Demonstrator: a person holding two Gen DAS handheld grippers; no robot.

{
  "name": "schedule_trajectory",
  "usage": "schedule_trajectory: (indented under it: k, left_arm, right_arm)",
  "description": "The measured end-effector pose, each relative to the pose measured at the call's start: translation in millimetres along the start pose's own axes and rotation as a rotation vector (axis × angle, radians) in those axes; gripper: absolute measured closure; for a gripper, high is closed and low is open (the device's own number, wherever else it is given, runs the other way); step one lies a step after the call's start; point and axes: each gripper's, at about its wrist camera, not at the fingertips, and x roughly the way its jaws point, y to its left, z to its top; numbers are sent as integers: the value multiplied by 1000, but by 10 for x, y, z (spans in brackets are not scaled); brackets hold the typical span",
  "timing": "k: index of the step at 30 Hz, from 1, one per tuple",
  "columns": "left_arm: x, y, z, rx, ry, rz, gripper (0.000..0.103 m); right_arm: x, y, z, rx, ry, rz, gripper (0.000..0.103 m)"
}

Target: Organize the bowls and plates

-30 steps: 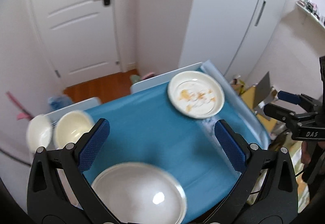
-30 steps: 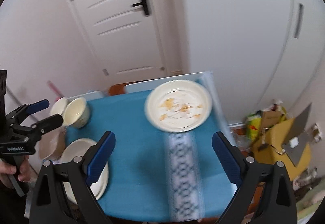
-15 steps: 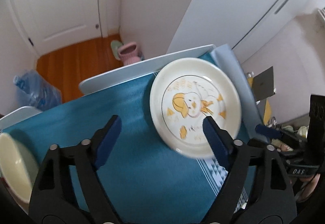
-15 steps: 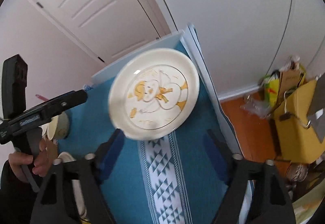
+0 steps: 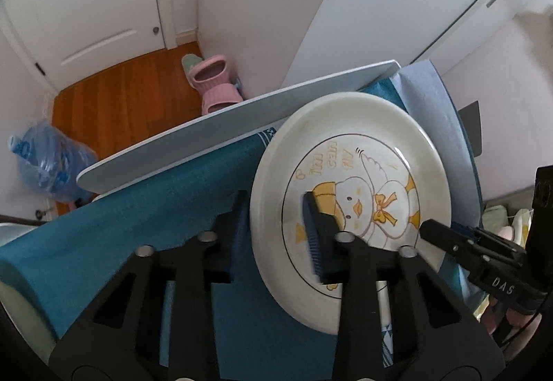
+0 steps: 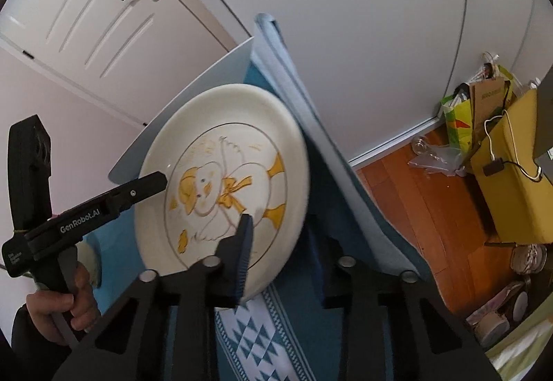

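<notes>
Both tongs pinch one duck plate at the far corner of the desk.

The step in hand is the grasp of the plate (image 5: pixel 349 153), a white one with a yellow duck drawing. The left tongs (image 5: pixel 276 236) have just been closing and now pinch its left rim, one pad on the face and one under it. The right tongs (image 6: pixel 280 253) have also just been closing and pinch the opposite rim. The plate seems tilted, its near part off the blue cloth (image 5: pixel 145 208) of the desk (image 5: pixel 207 132). I judge the next move needs both hands to rise together and level, toward the other dishes. I count one plate, two tongs, and one pale dish edge (image 5: pixel 20 318) at the lower left, perhaps a bowl.
</notes>
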Motion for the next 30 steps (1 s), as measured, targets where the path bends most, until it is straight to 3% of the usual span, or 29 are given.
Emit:
schedule_trajectory:
  k: [6,17,24,30]
  left_arm:
    - [45,-9,-23,16,-15,23,86]
    - [-216,-85,-120,-5,-83,47,86]
    - [-796,-177,-311,-35,-158,79,86]
    - [-1436,-159,-673,-83,-223,119,86]
  right_arm:
    - [100,18,32,-10,10,-31,89]
    - [-32,83,52,-90,-20,-39,89]
    - [-431,283,71,-202,-65,-7,89]
    - [-814,610,-23,-317,-86,-2,89]
